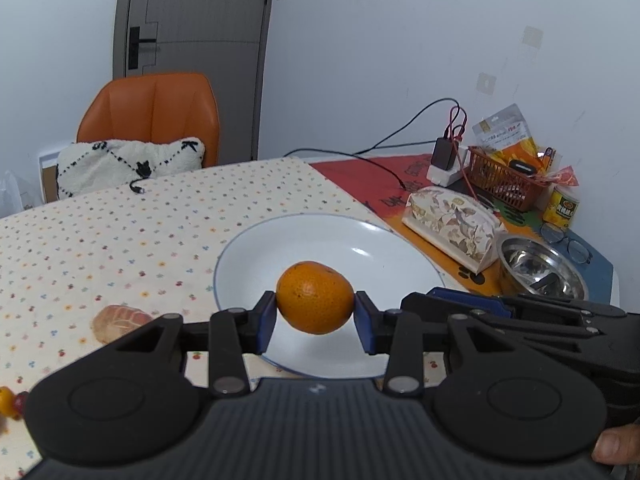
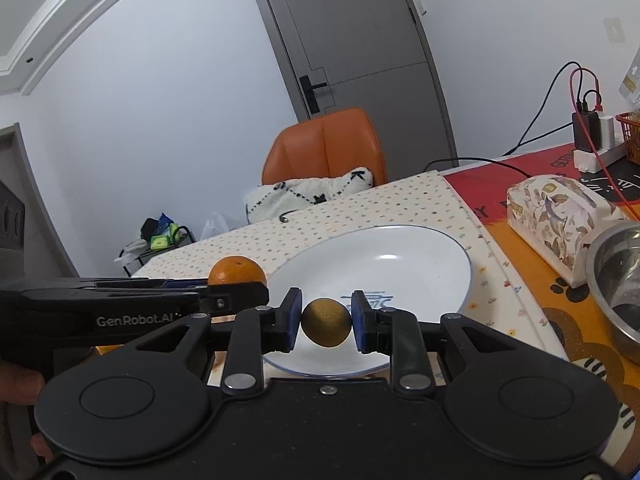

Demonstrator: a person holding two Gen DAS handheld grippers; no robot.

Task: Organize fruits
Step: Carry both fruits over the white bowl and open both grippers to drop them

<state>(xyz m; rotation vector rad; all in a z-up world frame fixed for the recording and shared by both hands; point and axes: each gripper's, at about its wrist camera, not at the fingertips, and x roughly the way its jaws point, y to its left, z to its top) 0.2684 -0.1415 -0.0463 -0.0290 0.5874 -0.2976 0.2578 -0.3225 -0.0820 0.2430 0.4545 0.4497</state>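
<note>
My left gripper (image 1: pixel 315 316) is shut on an orange (image 1: pixel 315 297), held just above the near part of a white plate (image 1: pixel 256 248). In the right wrist view my right gripper (image 2: pixel 325 322) is shut on a small brownish-yellow round fruit (image 2: pixel 326 322) over the near rim of the same plate (image 2: pixel 400 264). The left gripper's black body (image 2: pixel 132 304) reaches in from the left there, with the orange (image 2: pixel 237 270) showing behind it. A pale pinkish fruit (image 1: pixel 118 320) lies on the dotted cloth left of the plate. Small orange and red fruits (image 1: pixel 10 402) sit at the far left edge.
A floral tissue box (image 1: pixel 452 224), a steel bowl (image 1: pixel 540 268), glasses (image 1: pixel 568 244), a red basket (image 1: pixel 508 180) with packets, a yellow can (image 1: pixel 562 206) and a charger (image 1: pixel 442 154) with cables crowd the table's right side. An orange chair (image 1: pixel 152 116) with a cushion stands behind.
</note>
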